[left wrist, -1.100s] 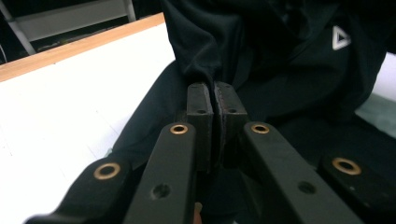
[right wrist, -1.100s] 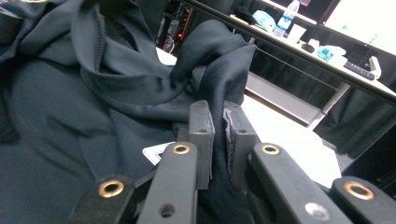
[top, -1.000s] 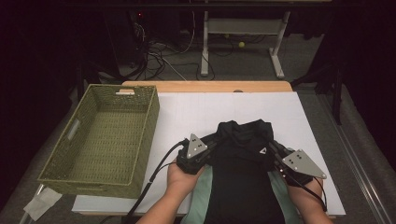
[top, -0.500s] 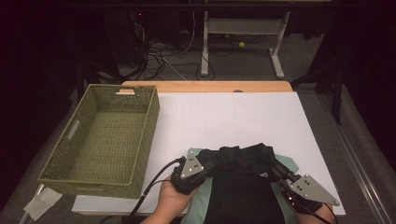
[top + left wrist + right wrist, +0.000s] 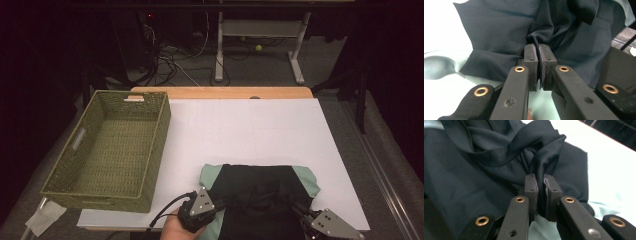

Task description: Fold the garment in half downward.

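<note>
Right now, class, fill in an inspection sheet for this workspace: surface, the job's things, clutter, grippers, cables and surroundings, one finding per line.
Surface: white sheet covering a wooden table, bare across its far half.
Job's things: black and pale green garment lying rumpled at the near edge.
Clutter: empty green woven basket at the left side; nothing else seen on the sheet.
Grippers: left gripper shut on a pinch of the garment's black cloth; right gripper shut on another bunched fold of it.
Cables: a black cable trails from the left gripper over the near edge.
Surroundings: dark floor behind, tangled floor wires, a white desk frame, a small yellow-green ball.
</note>
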`<state>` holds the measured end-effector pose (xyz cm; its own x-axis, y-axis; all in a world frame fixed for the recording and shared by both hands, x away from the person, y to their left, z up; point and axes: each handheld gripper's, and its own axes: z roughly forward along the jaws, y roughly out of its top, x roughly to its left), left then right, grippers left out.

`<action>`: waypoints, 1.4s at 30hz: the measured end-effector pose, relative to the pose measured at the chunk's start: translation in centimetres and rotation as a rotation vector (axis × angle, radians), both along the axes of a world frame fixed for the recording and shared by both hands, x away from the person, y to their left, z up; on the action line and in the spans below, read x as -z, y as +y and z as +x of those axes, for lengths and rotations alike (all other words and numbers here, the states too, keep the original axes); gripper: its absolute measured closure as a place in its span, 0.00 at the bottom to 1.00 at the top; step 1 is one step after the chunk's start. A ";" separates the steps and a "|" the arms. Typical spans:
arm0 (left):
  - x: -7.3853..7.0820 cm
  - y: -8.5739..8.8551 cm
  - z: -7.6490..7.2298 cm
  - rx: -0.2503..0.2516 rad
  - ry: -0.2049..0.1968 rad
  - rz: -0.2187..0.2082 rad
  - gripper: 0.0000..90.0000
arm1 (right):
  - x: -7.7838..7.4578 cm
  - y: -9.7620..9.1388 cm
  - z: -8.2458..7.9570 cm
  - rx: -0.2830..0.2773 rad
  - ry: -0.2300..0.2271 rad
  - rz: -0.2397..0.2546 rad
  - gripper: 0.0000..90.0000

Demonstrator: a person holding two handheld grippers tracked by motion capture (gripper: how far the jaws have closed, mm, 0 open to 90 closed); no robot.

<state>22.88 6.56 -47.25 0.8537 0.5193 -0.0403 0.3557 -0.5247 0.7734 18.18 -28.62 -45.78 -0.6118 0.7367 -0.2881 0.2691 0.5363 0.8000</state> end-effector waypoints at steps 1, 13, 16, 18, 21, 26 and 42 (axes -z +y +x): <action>0.1 0.0 -0.1 0.001 0.002 0.005 0.91 | 0.2 0.0 -0.1 -0.002 0.012 -0.006 0.93; 0.1 3.2 -0.4 -0.060 0.079 -0.061 0.71 | -0.5 -2.2 -0.9 0.084 0.014 0.094 0.67; -0.2 3.9 -0.3 -0.103 0.079 -0.095 0.67 | -0.7 -3.0 -0.9 0.126 0.007 0.124 0.66; -0.3 4.0 -0.2 -0.122 0.079 -0.112 0.62 | -0.9 -3.5 -0.7 0.151 0.001 0.145 0.65; -0.5 4.3 0.0 -0.151 0.083 -0.139 0.52 | -1.2 -3.9 -0.3 0.188 -0.003 0.175 0.62; -0.9 5.0 0.4 -0.212 0.096 -0.207 0.35 | -1.4 -4.5 0.8 0.249 0.022 0.234 0.47; -0.5 1.6 4.8 -0.152 0.311 -0.299 0.21 | 0.1 -1.6 5.4 0.182 0.270 0.300 0.27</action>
<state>27.72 8.11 -46.78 0.6923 0.5642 -0.4498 0.6508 -0.2188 0.7271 23.60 -30.19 -45.84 -0.4879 0.8663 0.1072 0.5582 0.2153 0.8013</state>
